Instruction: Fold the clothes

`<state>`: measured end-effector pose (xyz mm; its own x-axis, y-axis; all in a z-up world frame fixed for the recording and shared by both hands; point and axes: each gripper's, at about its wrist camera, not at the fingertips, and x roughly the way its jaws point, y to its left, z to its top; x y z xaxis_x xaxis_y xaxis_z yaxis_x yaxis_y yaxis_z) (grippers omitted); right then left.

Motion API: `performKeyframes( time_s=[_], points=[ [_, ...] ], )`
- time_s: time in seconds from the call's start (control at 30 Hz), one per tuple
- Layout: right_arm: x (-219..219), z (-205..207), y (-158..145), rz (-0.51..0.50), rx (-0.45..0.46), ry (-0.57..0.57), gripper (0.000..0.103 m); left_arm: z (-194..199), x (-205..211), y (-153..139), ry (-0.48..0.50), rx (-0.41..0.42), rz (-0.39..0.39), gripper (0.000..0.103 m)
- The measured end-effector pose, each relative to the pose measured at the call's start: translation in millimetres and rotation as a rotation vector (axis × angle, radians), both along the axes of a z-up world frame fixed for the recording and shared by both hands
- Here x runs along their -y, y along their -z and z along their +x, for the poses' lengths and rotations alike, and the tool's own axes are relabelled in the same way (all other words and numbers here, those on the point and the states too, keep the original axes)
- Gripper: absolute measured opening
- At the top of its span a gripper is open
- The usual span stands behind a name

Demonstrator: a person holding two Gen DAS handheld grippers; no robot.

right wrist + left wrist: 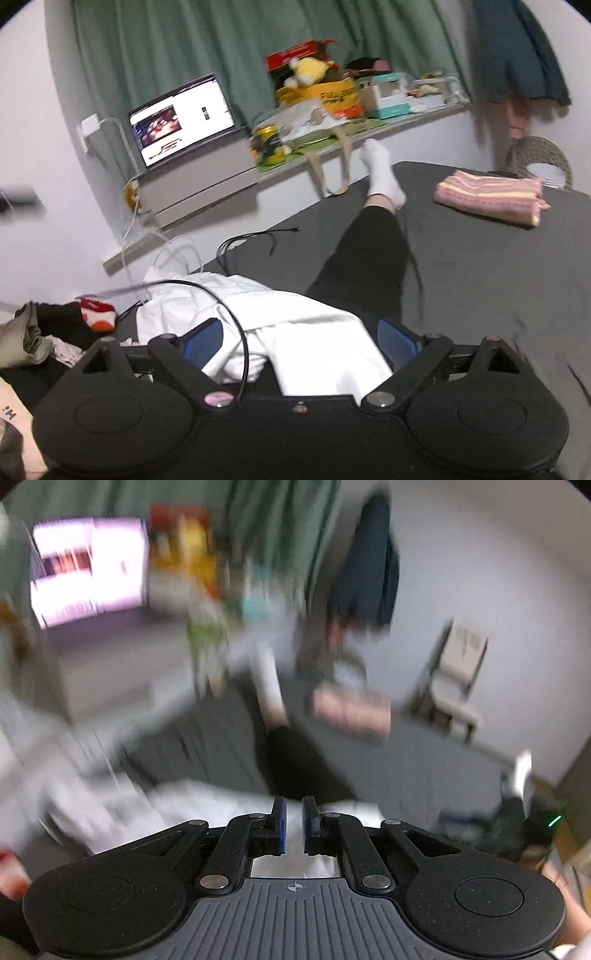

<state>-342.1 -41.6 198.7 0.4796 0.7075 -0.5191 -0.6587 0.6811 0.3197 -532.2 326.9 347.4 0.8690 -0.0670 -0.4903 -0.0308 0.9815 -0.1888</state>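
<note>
Nearest the right wrist camera, the right gripper (pixel 300 338) stands wide open, its blue pads (pixel 201 338) spread far apart with a white garment (pixel 295 325) lying rumpled between and beneath them; whether either pad actually touches the cloth cannot be told. That white garment rests on a dark grey bed (pixel 480 288), partly draped over the person's black-trousered leg (pixel 369 258), which stretches away to a white-socked foot (pixel 380 170). A thin black cable (pixel 236 325) arcs over the garment near the left pad. In the left wrist view, which is heavily blurred, the left gripper (pixel 293 825) is nearly closed, its blue pads (pixel 282 823) close together with a narrow gap; white cloth (pixel 221 808) shows just ahead of and below them, but whether anything is pinched cannot be told. Farther across the bed lies a folded pink-and-yellow striped garment (pixel 487 195), well apart from the white one. At the left edge sits a loose heap of other clothes (pixel 44 332), with a red-and-white item (pixel 98 310) beside it. Against the wall runs a ledge holding an open laptop (pixel 181 118) with a lit screen and a yellow box (pixel 332 98) with a yellow plush toy (pixel 308 70) resting on top. Green curtains (pixel 184 40) hang behind.
</note>
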Motion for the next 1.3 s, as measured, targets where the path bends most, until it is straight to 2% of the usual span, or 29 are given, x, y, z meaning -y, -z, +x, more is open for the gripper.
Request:
performKeyframes(
  time_s=[0.07, 0.13, 0.2, 0.23, 0.27, 0.33, 0.4, 0.47, 0.5, 0.53, 0.57, 0.6, 0.67, 0.77, 0.9, 1.0, 1.07, 1.17, 1.23, 1.3],
  points=[
    [-12.4, -0.4, -1.9, -0.011, -0.018, -0.030, 0.092, -41.7, -10.2, -51.5, -0.065, 0.112, 0.085, 0.007],
    [-28.0, -4.5, -0.5, -0.023, -0.037, -0.080, 0.092, -71.2, -16.0, -90.9, -0.115, 0.162, 0.137, 0.012],
    [-43.4, -11.1, 1.4, -0.029, -0.067, -0.146, 0.092, -92.2, -14.8, -109.6, -0.134, 0.182, 0.176, 0.050],
    [-52.1, -13.4, 3.9, -0.032, -0.092, -0.180, 0.092, -102.8, -10.0, -115.1, -0.132, 0.207, 0.197, 0.089],
    [-60.6, -13.5, 7.0, -0.038, -0.118, -0.197, 0.092, -113.5, -5.1, -120.6, -0.129, 0.233, 0.218, 0.103],
    [-77.4, -12.4, 13.2, -0.064, -0.154, -0.211, 0.091, -125.3, 5.3, -122.0, -0.083, 0.248, 0.219, 0.103],
    [-94.8, -10.7, 19.8, -0.113, -0.158, -0.218, 0.075, -122.0, 15.1, -109.6, -0.008, 0.205, 0.150, 0.103],
    [-106.7, -8.2, 27.3, -0.163, -0.159, -0.245, 0.048, -105.7, 20.2, -81.6, 0.077, 0.132, 0.079, 0.103],
    [-108.0, -3.5, 32.0, -0.166, -0.175, -0.234, 0.041, -95.3, 22.5, -64.9, 0.118, 0.089, 0.051, 0.103],
    [-108.4, 2.0, 36.7, -0.165, -0.194, -0.219, 0.022, -81.1, 24.7, -44.8, 0.151, 0.043, 0.033, 0.103],
    [-108.9, 7.4, 41.5, -0.163, -0.214, -0.204, 0.008, -65.8, 27.3, -23.5, 0.170, -0.009, 0.020, 0.103],
    [-101.1, 16.1, 45.1, -0.100, -0.272, -0.173, 0.008, -51.3, 30.1, -2.6, 0.183, -0.066, 0.008, 0.103],
    [-76.6, 32.7, 47.2, 0.110, -0.396, -0.129, 0.006, -25.3, 36.5, 35.7, 0.208, -0.163, -0.009, 0.103],
    [-31.1, 44.9, 30.1, 0.384, -0.412, -0.048, 0.006, 1.3, 49.5, 76.4, 0.247, -0.220, 0.020, 0.103],
    [25.2, 56.6, -4.9, 0.629, -0.329, 0.061, 0.005, 24.8, 75.2, 108.7, 0.326, -0.136, 0.206, 0.103],
    [74.9, 64.5, -32.0, 0.801, -0.227, 0.166, 0.003, 32.5, 99.2, 115.7, 0.393, -0.059, 0.363, 0.103],
    [103.2, 71.9, -39.6, 0.820, -0.187, 0.242, 0.003, 37.1, 114.9, 121.1, 0.429, -0.017, 0.445, 0.103],
    [143.7, 81.5, -37.8, 0.822, -0.142, 0.394, 0.003, 50.9, 128.5, 130.3, 0.455, 0.002, 0.488, 0.103],
    [170.9, 91.7, -26.8, 0.833, -0.165, 0.509, 0.003, 58.4, 134.1, 136.1, 0.465, 0.005, 0.488, 0.103],
    [187.3, 105.4, -4.5, 0.798, -0.262, 0.607, 0.003, 66.9, 140.1, 145.5, 0.458, 0.029, 0.501, 0.103]
  ],
)
